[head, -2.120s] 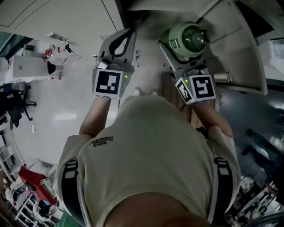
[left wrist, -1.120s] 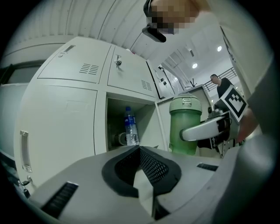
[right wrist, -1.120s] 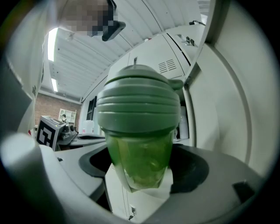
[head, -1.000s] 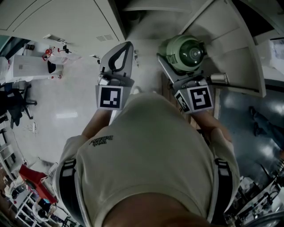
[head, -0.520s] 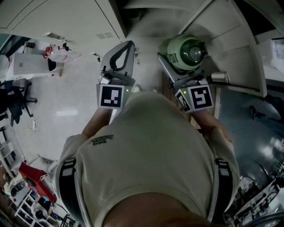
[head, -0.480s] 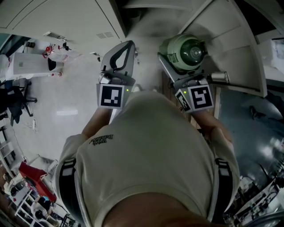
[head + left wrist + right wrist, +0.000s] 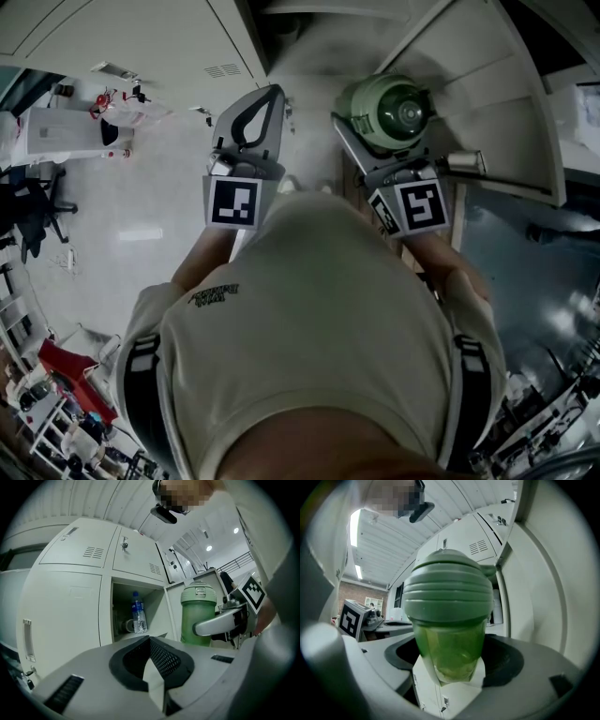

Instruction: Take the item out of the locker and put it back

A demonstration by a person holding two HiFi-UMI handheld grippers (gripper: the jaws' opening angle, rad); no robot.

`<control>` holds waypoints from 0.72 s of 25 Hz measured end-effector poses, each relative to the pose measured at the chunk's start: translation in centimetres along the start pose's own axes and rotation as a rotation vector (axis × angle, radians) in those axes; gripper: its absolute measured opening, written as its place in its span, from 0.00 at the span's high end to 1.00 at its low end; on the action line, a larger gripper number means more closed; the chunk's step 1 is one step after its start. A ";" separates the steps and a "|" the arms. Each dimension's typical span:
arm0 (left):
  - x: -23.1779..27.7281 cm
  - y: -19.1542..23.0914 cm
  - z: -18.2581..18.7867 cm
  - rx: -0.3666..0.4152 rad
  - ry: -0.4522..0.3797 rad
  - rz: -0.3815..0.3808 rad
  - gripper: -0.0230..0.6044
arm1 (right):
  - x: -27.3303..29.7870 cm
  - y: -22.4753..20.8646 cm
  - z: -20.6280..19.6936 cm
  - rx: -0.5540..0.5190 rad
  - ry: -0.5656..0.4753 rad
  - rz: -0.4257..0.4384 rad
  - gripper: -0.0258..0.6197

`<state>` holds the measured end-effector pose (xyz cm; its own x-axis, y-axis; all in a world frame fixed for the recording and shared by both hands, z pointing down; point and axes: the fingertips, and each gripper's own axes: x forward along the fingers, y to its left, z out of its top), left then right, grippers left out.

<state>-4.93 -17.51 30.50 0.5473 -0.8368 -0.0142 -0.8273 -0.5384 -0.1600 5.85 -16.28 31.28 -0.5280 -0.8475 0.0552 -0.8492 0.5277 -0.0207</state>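
A person in a beige T-shirt (image 7: 319, 319), seen from above, stands at a bank of pale grey lockers (image 7: 70, 602) with a gripper in each hand. The right gripper (image 7: 450, 662) has its jaws set wide around the green bottle (image 7: 394, 111), clamping its translucent body from both sides just below the ribbed green lid (image 7: 447, 592). The bottle is upright and held in the air outside the lockers, next to the open locker door (image 7: 487, 103) and level with the open compartment (image 7: 154, 603). The left gripper (image 7: 270, 96) is held level just to the left of the bottle. Its jaws are closed tip to tip, leaving only a teardrop-shaped gap behind the tips, and nothing is between them. From the left gripper view, the open compartment holds a clear water bottle (image 7: 137, 613) with a blue cap and label standing on its shelf. A smaller rounded object sits beside it, too dim to identify. The compartments to the left and above have their doors closed. The black-and-white marker cube (image 7: 232, 200) on the left gripper faces the head camera, and the pale floor (image 7: 131, 206) spreads out to the left below it.
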 end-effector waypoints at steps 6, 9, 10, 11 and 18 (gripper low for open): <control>0.3 0.2 0.0 0.009 0.012 0.001 0.94 | 0.4 -0.6 -0.4 -0.008 0.012 -0.010 0.34; 0.8 0.3 -0.1 0.007 0.024 -0.003 0.94 | 0.9 -1.1 -0.2 -0.015 0.009 -0.018 0.34; 1.0 0.3 -0.1 0.009 0.028 -0.006 0.94 | 1.1 -1.2 -0.2 -0.018 0.008 -0.020 0.34; 1.3 0.3 -0.2 0.011 0.031 -0.008 0.94 | 1.3 -1.3 -0.1 -0.020 0.006 -0.021 0.34; 3.1 1.0 -0.8 0.033 0.051 -0.016 0.94 | 3.4 -2.3 -0.2 -0.044 0.009 -0.025 0.34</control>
<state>-4.18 -20.71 31.05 0.5526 -0.8326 0.0384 -0.8136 -0.5488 -0.1919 6.01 -20.38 31.67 -0.5066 -0.8598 0.0642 -0.8605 0.5089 0.0248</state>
